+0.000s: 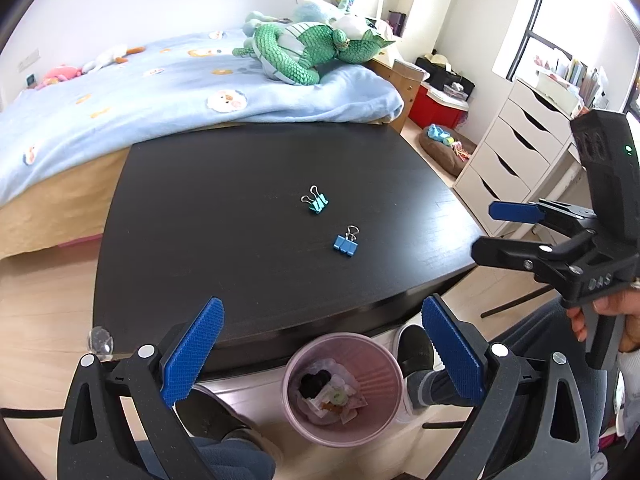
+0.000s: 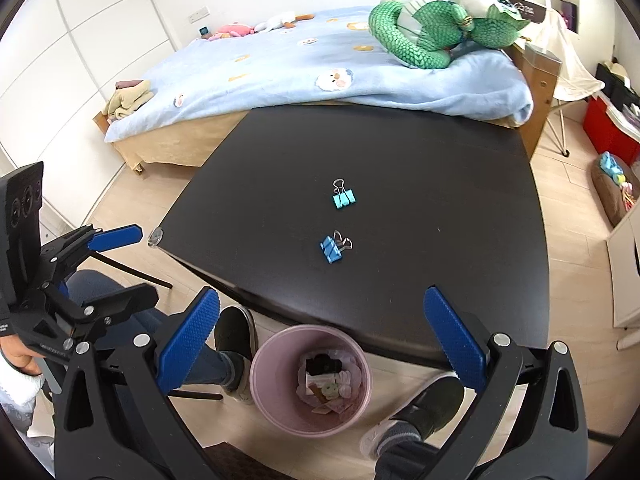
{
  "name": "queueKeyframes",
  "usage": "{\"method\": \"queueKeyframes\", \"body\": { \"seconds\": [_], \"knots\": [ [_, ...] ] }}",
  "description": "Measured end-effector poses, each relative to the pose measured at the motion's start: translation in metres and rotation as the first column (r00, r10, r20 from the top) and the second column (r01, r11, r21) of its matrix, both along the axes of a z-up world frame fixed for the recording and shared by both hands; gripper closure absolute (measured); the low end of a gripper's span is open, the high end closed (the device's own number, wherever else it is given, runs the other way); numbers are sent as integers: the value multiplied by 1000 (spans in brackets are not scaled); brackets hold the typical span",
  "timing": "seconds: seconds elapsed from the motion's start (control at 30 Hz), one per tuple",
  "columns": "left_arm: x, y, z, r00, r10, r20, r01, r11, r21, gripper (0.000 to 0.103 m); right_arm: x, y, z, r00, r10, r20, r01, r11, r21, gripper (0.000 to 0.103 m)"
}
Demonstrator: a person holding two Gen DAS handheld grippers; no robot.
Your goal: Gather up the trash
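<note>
A pink bin with scraps of trash inside stands on the floor below the near edge of the black table; it also shows in the right wrist view. My left gripper is open and empty above the bin. My right gripper is open and empty above the bin too; it also shows at the right of the left wrist view. Two binder clips lie on the table: a teal one and a blue one.
A bed with a light blue blanket and a green plush toy stands behind the table. White drawers stand to the right. The person's shoes flank the bin.
</note>
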State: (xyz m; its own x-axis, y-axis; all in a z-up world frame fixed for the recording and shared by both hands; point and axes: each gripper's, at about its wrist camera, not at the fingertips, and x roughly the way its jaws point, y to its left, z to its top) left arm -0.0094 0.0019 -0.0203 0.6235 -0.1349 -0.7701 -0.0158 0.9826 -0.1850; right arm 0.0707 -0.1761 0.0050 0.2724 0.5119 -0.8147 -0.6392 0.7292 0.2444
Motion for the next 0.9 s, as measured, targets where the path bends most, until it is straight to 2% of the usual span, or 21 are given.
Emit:
{"method": "queueKeyframes", "body": {
  "seconds": [0.33,0.6,0.67,0.7,0.77,0.9],
  "knots": [
    [10,11,-5,1000,13,-8,-13,1000,-13,8,40,38,-27,995,88,-40,-90,995,-46,3],
    [16,17,-12,999,23,-24,-23,999,-24,8,61,66,-63,982,164,-96,-171,983,-71,3],
    [19,17,-13,999,22,-26,-22,999,-26,8,64,72,-72,978,178,-111,-187,979,-77,12],
    [20,17,-13,999,20,-27,-21,999,-28,8,66,74,-76,976,184,-119,-194,977,-84,25],
    [22,19,-14,999,20,-28,-20,999,-29,8,68,77,-85,972,195,-135,-209,973,-100,31],
    [26,20,-18,999,19,-35,-20,999,-38,8,72,80,-93,965,211,-156,-227,969,-95,53]
  ]
}}
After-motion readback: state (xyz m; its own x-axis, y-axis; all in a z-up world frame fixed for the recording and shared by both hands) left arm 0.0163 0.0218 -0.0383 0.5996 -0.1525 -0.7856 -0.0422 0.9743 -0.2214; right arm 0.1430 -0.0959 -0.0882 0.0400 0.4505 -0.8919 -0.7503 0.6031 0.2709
